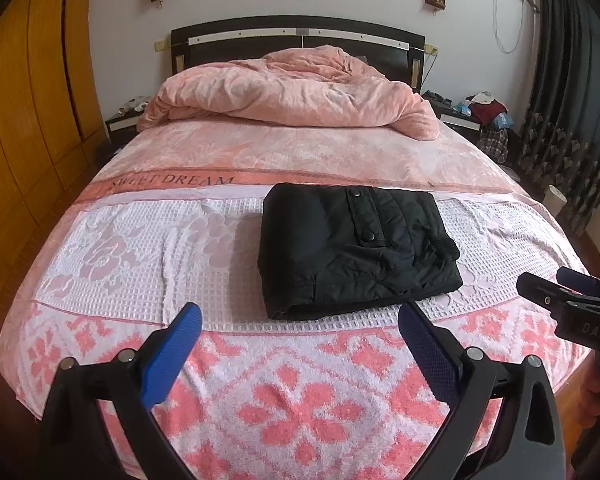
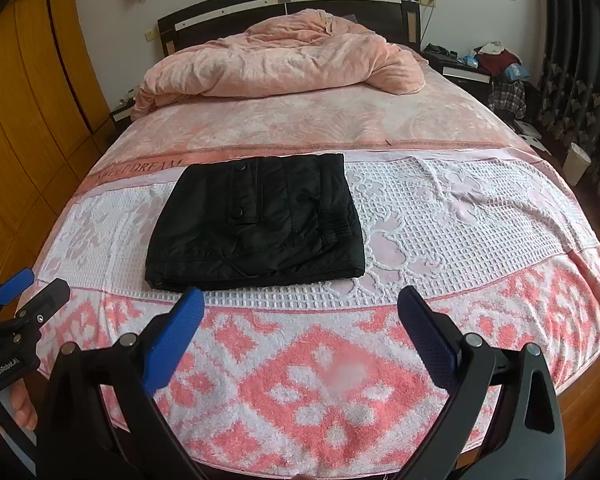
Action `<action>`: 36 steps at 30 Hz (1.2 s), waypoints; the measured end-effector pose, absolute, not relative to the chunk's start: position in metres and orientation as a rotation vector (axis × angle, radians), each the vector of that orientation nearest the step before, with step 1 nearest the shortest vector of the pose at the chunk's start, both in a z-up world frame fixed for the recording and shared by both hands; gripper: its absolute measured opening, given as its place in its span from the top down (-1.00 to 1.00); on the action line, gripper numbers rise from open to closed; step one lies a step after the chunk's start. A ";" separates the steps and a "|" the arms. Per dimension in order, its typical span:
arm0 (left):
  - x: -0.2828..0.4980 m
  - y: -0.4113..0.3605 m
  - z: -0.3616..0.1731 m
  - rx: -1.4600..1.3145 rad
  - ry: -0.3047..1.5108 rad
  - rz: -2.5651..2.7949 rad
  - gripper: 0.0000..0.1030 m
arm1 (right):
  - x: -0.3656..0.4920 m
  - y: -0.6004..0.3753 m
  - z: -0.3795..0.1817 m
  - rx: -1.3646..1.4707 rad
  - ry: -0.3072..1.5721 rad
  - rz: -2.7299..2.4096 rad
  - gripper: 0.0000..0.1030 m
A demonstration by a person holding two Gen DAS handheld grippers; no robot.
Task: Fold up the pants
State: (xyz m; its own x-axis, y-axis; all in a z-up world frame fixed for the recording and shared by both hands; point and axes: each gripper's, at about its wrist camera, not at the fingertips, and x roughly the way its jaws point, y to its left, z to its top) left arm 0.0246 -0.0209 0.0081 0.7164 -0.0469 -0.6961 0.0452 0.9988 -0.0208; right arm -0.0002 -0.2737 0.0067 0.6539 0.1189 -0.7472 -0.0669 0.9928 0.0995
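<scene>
**Folded pants lie clear on the bed**

Your left tongs (image 1: 300, 316) and right tongs (image 2: 300, 300) hover apart, holding nothing. The black pants (image 1: 352, 244) sit folded on the bed's towel (image 1: 140, 248); a rumpled duvet (image 1: 292, 92) lies well beyond. The lower layers are hidden.

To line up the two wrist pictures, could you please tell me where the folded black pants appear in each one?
Left wrist view: the black pants lie right of centre, beyond the open tongs.
Right wrist view: the black pants lie left of centre.
Shared landmark: the SWEET DREAM lettering, just beyond the pants' left corner.
</scene>
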 end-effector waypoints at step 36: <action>0.023 -0.018 0.004 -0.001 0.771 -0.052 -0.92 | 0.002 -0.272 0.000 0.065 0.871 0.101 -0.89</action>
